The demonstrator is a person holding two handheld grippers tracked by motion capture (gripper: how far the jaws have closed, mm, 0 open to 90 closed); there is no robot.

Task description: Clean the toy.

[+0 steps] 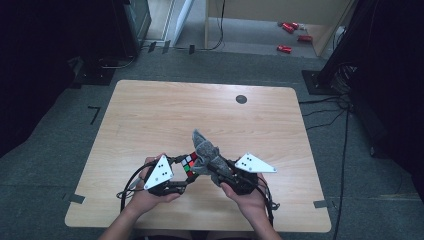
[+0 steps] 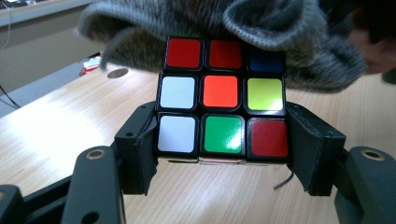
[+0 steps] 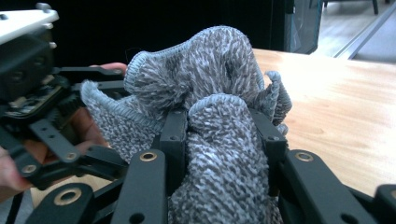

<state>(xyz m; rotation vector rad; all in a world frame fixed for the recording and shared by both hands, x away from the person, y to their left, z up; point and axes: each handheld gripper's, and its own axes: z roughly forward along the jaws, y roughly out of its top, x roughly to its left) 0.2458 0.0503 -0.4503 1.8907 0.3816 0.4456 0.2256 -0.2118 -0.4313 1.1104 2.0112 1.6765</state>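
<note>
The left gripper [image 2: 223, 140] is clamping a puzzle cube [image 2: 223, 100] by its lowest row of tiles, a jaw pressing on each side, so the cube is standing upright just above the wooden table [image 1: 150, 120]. The right gripper [image 3: 223, 140] is pinching a thick fold of grey knitted cloth [image 3: 205, 84], its jaws set fairly narrow with the bunched fabric filling the gap between them.

Taking the cube as the landmark: the cloth is draping over the cube's top edge and far side, so the upper corners of the top tile row are lying partly under fabric in the left gripper view, and whatever faces are behind are being covered. From the high view the cube [image 1: 190, 164] is showing as a small patch of coloured tiles between the two hands, just left of the cloth [image 1: 207, 152], which is rising to a point behind the cube. The left gripper [image 1: 180, 175] is sitting at the cube's near left, the right gripper [image 1: 220, 175] at its near right, both close to the table's front edge.

The right gripper's fingertips are being buried in cloth, so exactly where they end is hard to make out. In the right gripper view the other hand's gripper is cropped by the left edge of the frame, and the cube beyond the cloth cannot be seen there.
</note>
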